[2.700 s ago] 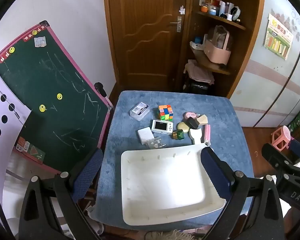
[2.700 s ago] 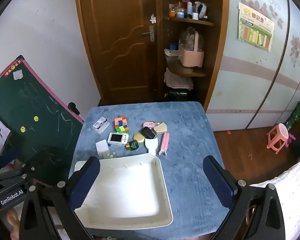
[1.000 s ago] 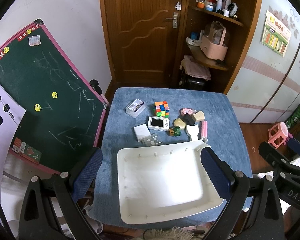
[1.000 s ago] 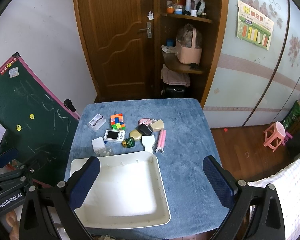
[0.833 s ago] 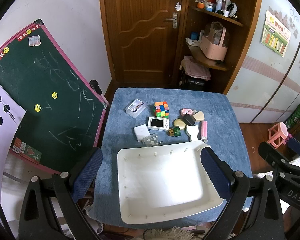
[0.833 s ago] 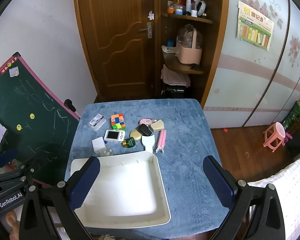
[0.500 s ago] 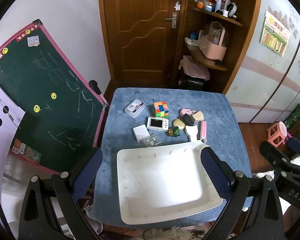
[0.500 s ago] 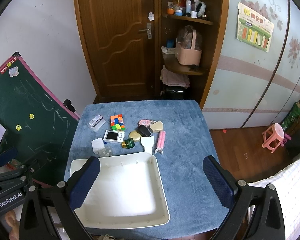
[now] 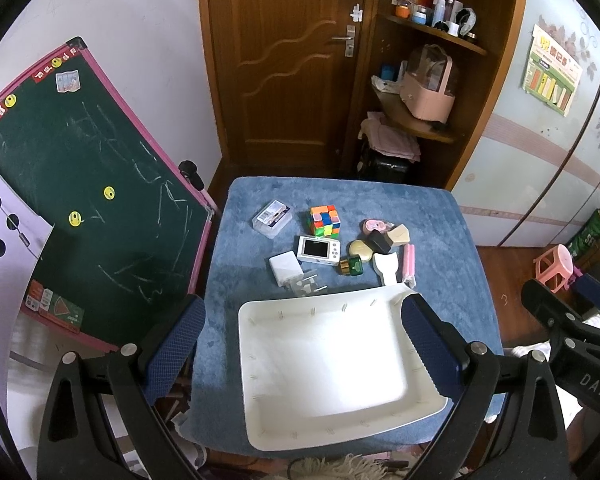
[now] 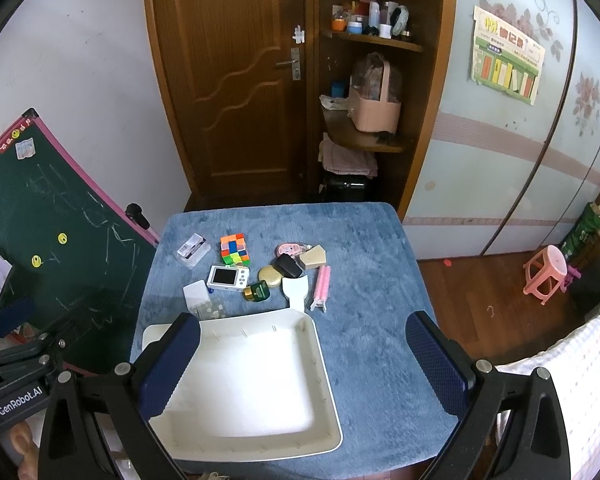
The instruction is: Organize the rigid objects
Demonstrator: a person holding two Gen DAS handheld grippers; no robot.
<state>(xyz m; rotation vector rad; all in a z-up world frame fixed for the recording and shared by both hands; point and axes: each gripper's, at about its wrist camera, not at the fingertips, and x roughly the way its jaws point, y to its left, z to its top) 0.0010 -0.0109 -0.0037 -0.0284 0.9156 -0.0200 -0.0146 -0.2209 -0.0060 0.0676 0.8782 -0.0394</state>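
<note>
A table [image 9: 440,248] covered in blue plush cloth fills the middle of both views, with a green chalkboard [image 9: 80,184] in a pink frame leaning just beside its left edge. On the near half of the table lies a large white tray [image 9: 260,400] with nothing in it, its far rim close to the cluster of small objects spread across the table's middle. The left gripper [image 9: 302,344] hangs above the tray with its jaws spread wide and holding nothing, its blue fingers [image 9: 172,344] framing the tray's two sides. The right gripper [image 10: 304,364] is likewise released and bare, one finger over the tray's left part and the other over the cloth to the right of it. In the cluster, a multicoloured puzzle cube [image 9: 325,221] sits at the far side, with a clear plastic case [image 9: 272,218] to its left. Nearer lies a small white camera [image 9: 318,250], screen up, and a white square block [image 9: 286,268] beside it. To the right lie a white scraper-shaped piece [image 9: 387,268], a pink stick [image 9: 409,262] just beside it, a small green box [image 9: 351,266], a tan oval [image 9: 360,249], a black piece [image 9: 378,242] and a beige wedge [image 9: 400,235], all close together.
</note>
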